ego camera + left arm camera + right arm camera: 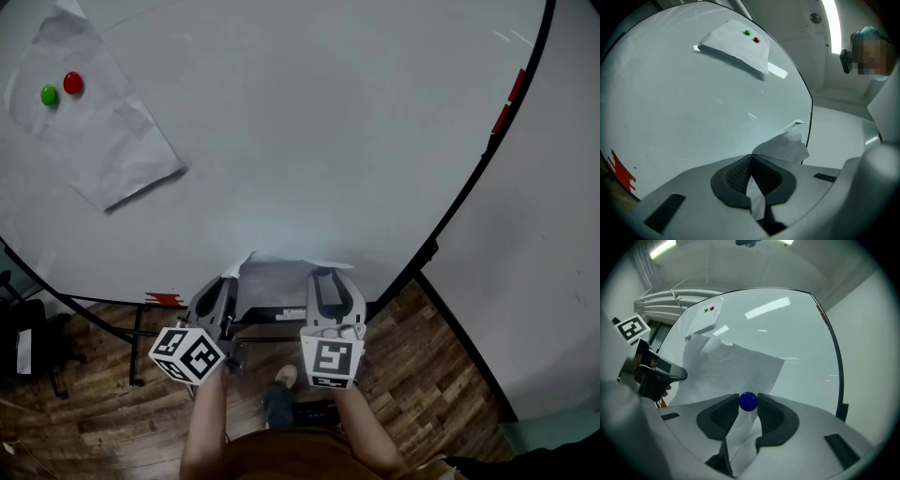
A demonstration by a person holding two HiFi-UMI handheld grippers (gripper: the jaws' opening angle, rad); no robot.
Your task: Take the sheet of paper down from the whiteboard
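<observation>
Left claw (750,164) shut on loose sheet (785,145) at whiteboard's (693,103) lower edge, right claw (748,405) clamping blue magnet (748,401); the round magnet may squirt out.

Two sheets of paper: pinned sheet (98,122) high on the board, lower sheet (278,281) near its bottom edge. Three round magnets: green magnet (49,95), red magnet (72,82), blue magnet (748,401). One whiteboard (309,141). Two grippers: left gripper (225,286), right gripper (336,277). Two marker cubes, one on each: left cube (187,354), right cube (331,361).
</observation>
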